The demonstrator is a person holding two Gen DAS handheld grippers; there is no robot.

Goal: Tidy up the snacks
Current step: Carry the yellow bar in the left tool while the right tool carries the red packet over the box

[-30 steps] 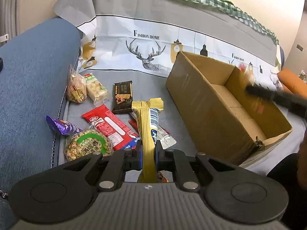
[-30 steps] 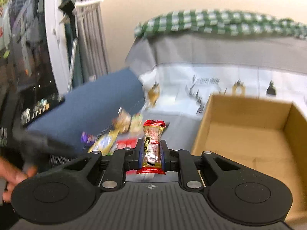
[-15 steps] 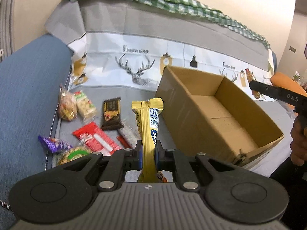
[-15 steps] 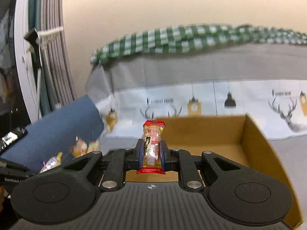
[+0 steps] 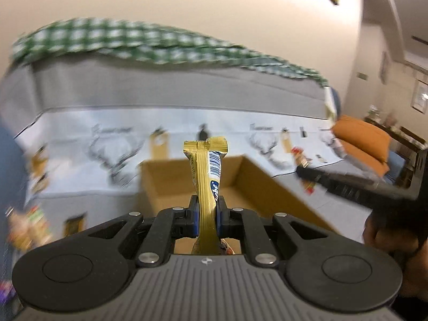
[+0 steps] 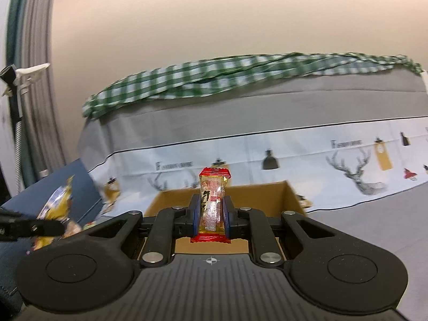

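While both hand-held grippers hang over the sofa seat, each is clamped on one snack: the left gripper point(image 5: 208, 220) pinches a tall gold-wrapped bar point(image 5: 207, 176) standing upright between its jaws, and the right gripper point(image 6: 211, 219) squeezes a small red-and-clear candy packet point(image 6: 213, 204). Just beyond both sits the open cardboard box point(image 6: 290, 195), apparently empty where visible. More loose snacks point(image 5: 25, 227) lie blurred on the seat to the left. Behind is a deer-print cover point(image 6: 347, 165) and a green checked cloth point(image 6: 240, 75). The grippers are close together, so they could collide, or a release short of the rim could drop a snack outside the box.
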